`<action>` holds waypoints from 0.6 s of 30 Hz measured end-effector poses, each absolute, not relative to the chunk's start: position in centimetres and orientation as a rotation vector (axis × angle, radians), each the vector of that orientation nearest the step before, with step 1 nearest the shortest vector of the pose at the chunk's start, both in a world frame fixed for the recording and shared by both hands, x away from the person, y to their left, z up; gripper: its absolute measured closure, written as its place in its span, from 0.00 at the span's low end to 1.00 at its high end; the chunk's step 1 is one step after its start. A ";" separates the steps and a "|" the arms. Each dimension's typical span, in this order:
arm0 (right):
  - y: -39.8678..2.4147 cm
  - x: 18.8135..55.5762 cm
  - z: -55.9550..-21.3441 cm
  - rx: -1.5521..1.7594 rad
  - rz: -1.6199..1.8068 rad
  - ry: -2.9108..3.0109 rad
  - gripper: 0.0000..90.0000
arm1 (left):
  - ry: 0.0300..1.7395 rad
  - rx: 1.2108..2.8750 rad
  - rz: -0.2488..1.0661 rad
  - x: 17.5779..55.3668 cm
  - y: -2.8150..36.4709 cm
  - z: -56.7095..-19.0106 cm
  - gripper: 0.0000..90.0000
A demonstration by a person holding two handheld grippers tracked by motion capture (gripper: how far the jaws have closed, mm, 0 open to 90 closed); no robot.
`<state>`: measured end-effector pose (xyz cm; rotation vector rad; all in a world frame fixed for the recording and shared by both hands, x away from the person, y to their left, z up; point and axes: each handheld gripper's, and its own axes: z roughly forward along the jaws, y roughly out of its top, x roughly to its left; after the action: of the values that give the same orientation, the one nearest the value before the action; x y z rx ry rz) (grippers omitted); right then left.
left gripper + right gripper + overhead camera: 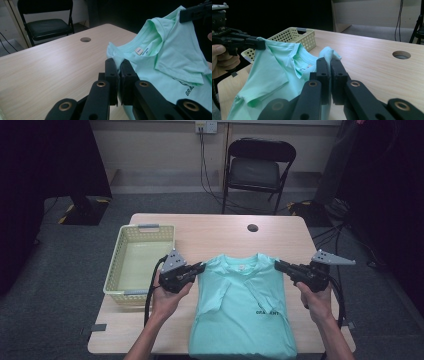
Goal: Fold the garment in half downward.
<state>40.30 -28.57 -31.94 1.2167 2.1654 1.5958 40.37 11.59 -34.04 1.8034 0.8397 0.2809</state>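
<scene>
Mint-green cotton, one shirt (245,305), lies with sleeves folded in just right of the single yellow basket (137,262), its lower part flat on the table (220,227). The left gripper (202,267) pinches the shoulder nearest the basket; the right gripper (276,265) pinches the far shoulder, both sets of jaws pressed together on cloth. If one corner slips from so small a bite, or the hands rise unevenly, the folded sleeves would likely fall open. One chair (257,170) stands beyond the table.
</scene>
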 end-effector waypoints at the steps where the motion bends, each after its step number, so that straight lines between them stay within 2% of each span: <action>1: -28.5 40.4 -31.8 1.216 1.595 2.166 0.97 | 0.840 1.800 0.286 40.5 11.6 -33.9 0.97; 18: -28.8 42.6 -30.8 1.227 1.584 2.136 0.97 | 0.843 1.786 0.321 42.4 12.2 -32.3 0.97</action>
<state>42.56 -28.80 -30.82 1.2270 2.1361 1.5837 42.42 12.22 -32.34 1.7863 0.8433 0.3206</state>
